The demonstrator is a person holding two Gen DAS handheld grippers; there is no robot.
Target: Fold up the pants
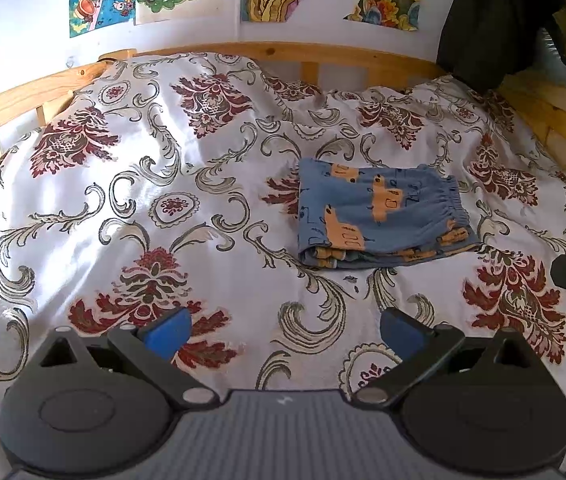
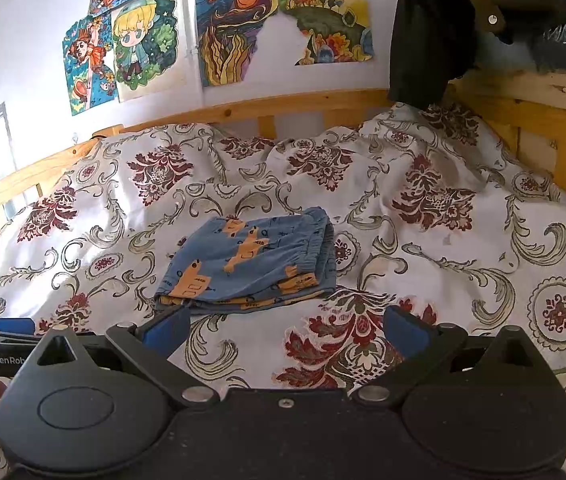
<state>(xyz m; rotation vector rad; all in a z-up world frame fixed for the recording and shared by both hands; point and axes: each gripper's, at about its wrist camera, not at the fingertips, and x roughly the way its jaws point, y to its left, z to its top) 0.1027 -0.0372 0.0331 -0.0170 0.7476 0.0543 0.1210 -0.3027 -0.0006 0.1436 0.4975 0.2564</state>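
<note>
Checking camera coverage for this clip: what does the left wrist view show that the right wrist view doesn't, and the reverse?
Only the left wrist view shows the left gripper from behind, open and empty.

Only the right wrist view shows the right gripper head-on, open and empty, plus the blond cartoon poster in full.

Both show the folded pants lying untouched on the patterned bedspread, the wooden bed rail, and a sliver of the other gripper at the frame edge.

Left gripper — right gripper — agape
</note>
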